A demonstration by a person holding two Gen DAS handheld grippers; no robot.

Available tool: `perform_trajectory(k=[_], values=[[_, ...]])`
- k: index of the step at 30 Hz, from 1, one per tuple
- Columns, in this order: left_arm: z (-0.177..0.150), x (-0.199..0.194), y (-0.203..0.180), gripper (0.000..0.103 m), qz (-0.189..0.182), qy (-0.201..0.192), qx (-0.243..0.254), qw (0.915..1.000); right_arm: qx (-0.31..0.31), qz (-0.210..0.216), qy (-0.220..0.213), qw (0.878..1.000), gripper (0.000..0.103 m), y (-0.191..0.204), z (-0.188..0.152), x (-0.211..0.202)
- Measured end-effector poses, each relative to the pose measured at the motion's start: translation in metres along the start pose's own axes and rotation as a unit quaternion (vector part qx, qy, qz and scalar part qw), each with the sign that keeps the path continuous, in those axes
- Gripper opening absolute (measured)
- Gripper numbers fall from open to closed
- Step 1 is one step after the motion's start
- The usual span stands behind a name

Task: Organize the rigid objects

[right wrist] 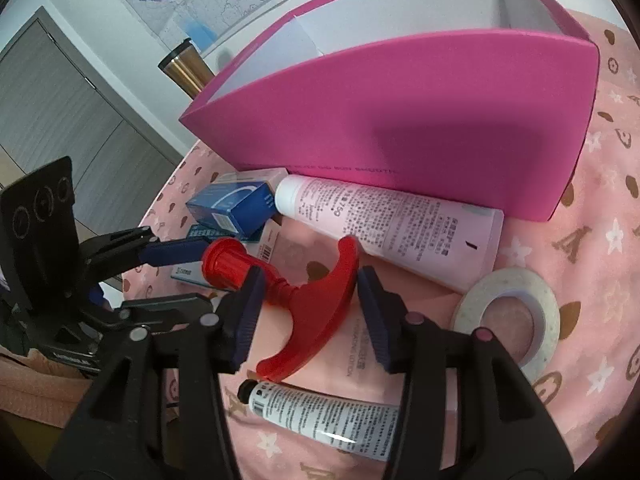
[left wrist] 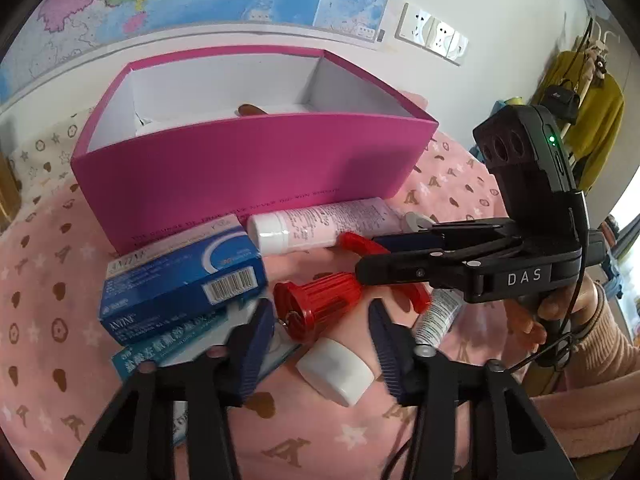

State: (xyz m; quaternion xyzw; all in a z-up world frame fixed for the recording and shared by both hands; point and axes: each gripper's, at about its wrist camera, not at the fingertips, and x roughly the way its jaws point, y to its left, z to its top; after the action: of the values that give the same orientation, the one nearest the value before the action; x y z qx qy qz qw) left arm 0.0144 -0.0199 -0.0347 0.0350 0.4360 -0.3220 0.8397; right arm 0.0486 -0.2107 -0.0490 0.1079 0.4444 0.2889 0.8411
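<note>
A red plastic tool with a ribbed barrel [left wrist: 320,300] and a curved T-handle [right wrist: 320,304] lies on the pink patterned cloth in front of the magenta box [left wrist: 248,160]. My left gripper [left wrist: 320,311] is open and straddles the barrel end, with its left pad right beside the flange and a white cap [left wrist: 336,372] lower between the fingers. My right gripper [right wrist: 311,276] is open around the tool's neck and handle. In the left wrist view the right gripper [left wrist: 366,256] comes in from the right. One blue finger [right wrist: 176,250] of the left gripper reaches the barrel's end.
A pink lotion tube [right wrist: 380,224] lies along the magenta box [right wrist: 400,120]. A blue carton [left wrist: 180,280] sits on a teal one [left wrist: 168,352]. A small white tube [right wrist: 320,420] and a tape roll [right wrist: 508,320] lie nearby. A brown item [left wrist: 252,110] is inside the box. A hand [left wrist: 560,308] holds the right gripper.
</note>
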Motion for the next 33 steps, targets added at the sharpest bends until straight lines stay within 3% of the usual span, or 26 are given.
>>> perform_trajectory(k=[2, 6, 14, 17, 21, 27, 33], values=[[0.0, 0.001, -0.003, 0.04, 0.006, -0.003, 0.0, 1.0, -0.003, 0.001, -0.004, 1.0, 0.05, 0.0, -0.001, -0.001], [0.0, 0.003, -0.003, 0.033, 0.007, -0.003, -0.014, 0.9999, -0.001, -0.007, -0.016, 1.0, 0.037, 0.0, -0.005, -0.009], [0.004, -0.001, -0.008, 0.031, -0.007, -0.012, -0.024, 0.9996, -0.011, -0.037, -0.062, 0.997, 0.024, 0.012, -0.008, -0.037], [0.014, -0.016, -0.015, 0.031, -0.02, -0.036, -0.017, 0.999, -0.026, -0.045, -0.085, 0.995, 0.021, 0.021, -0.005, -0.057], [0.039, -0.034, -0.026, 0.032, -0.025, -0.072, -0.001, 0.9971, -0.055, -0.067, -0.127, 0.988, 0.021, 0.037, 0.01, -0.091], [0.104, -0.045, -0.043, 0.034, -0.014, -0.125, 0.035, 0.9914, -0.075, -0.088, -0.188, 0.975, 0.021, 0.041, 0.052, -0.132], [0.154, -0.02, -0.037, 0.037, 0.011, -0.122, 0.039, 0.9917, -0.062, -0.106, -0.194, 0.973, 0.021, 0.018, 0.094, -0.128]])
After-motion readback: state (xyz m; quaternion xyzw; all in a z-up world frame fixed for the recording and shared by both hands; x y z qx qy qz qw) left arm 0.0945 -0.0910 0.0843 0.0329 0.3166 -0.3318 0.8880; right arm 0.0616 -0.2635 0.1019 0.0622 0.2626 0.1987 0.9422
